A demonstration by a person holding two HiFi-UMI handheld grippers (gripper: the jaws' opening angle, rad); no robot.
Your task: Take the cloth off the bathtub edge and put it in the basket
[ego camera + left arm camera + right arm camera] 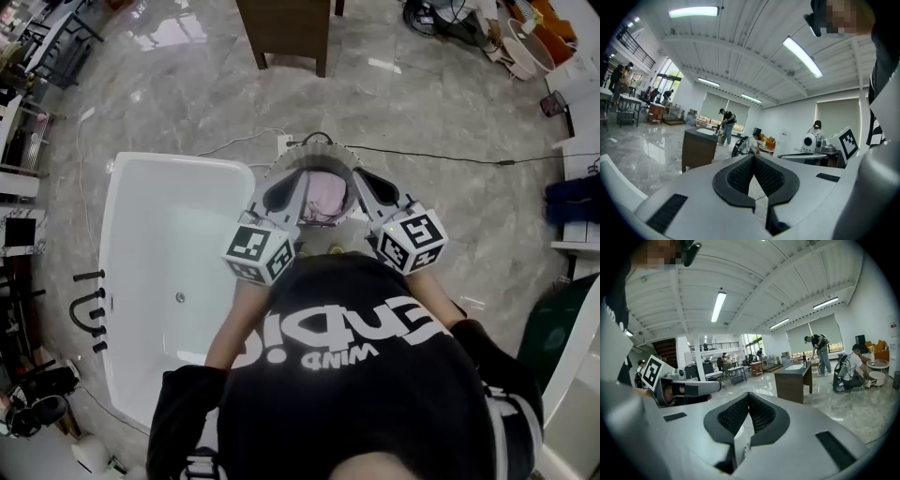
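A pink cloth point(324, 199) lies bunched inside the round ribbed basket point(330, 150), which stands on the floor just right of the white bathtub point(169, 234). No cloth shows on the tub's rim. Both grippers hover over the basket, level with each other, jaws pointing away from the person. My left gripper point(292, 184) is at the basket's left side and my right gripper point(360, 178) at its right. In the left gripper view the left gripper point(753, 157) has its dark pads touching with nothing between them. The right gripper point(749, 395) looks the same in the right gripper view.
A dark wooden cabinet point(286, 28) stands on the marble floor beyond the basket. A power strip point(284, 142) and a black cable point(441, 156) lie behind the basket. Black tap fittings point(89, 314) sit left of the tub. People point(726, 125) work far off.
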